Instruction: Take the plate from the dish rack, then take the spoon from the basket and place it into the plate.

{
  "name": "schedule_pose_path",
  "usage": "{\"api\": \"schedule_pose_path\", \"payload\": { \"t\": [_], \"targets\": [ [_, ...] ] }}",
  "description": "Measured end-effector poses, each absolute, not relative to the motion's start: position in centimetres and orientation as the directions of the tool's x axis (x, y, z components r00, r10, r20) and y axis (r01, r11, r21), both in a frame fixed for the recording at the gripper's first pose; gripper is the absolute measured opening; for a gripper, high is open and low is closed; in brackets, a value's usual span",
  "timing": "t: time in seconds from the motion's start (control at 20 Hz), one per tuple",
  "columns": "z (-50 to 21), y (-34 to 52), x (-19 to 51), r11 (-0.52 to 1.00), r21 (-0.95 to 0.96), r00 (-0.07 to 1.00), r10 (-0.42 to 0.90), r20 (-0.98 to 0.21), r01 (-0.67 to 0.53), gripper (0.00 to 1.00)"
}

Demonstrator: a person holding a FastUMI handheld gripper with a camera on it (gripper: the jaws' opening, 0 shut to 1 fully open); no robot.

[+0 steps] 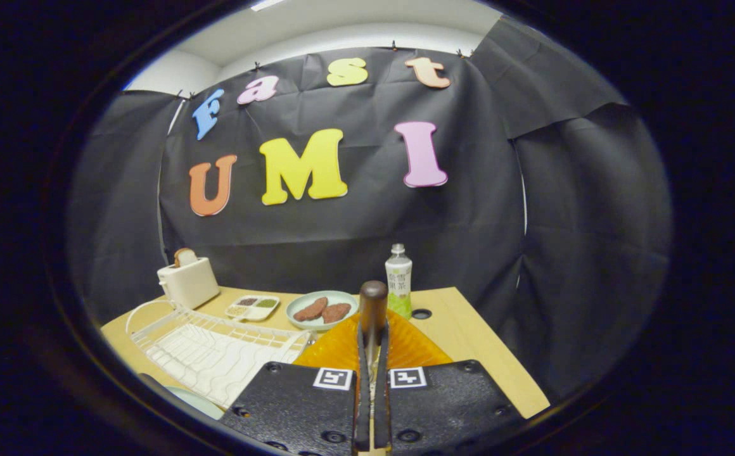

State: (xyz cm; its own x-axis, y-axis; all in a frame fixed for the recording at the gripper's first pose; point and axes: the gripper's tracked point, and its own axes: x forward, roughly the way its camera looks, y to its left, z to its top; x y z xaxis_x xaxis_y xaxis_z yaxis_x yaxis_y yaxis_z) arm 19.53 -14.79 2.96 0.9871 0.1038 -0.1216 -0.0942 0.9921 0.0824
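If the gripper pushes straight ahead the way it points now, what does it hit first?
The gripper is shut on the spoon, above the orange basket. Straight ahead, the green bottle looks nearest, with the plate of food just beside that line; depth is unclear.

a white toaster (188, 282) with a slice of bread (184, 256) in its slot stands at the far left corner of the wooden bench (469, 342). along the far edge sit a small divided tray (253, 307) (seasonings in its compartments), then a pale green dish (320, 310) carrying two brown patties (323, 310), then an upright capped drink bottle (398, 280) beside a round hole (421, 313) in the bench.
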Motion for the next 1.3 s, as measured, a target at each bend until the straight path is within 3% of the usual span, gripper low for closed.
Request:
{"api": "schedule_pose_path", "payload": {
  "t": [0.5, 0.8, 1.3],
  "targets": [
    [5.8, -6.1, 8.5, 0.971, 0.076, 0.972, 0.231, -0.032, -0.228, 0.08],
    [0.7, 1.1, 4.2, 0.924, 0.145, 0.921, 0.371, -0.117, -0.354, 0.08],
    [-7.0, 6.8, 1.5, 0.884, 0.232, 0.861, 0.455, -0.226, -0.406, 0.08]
  ]
}}
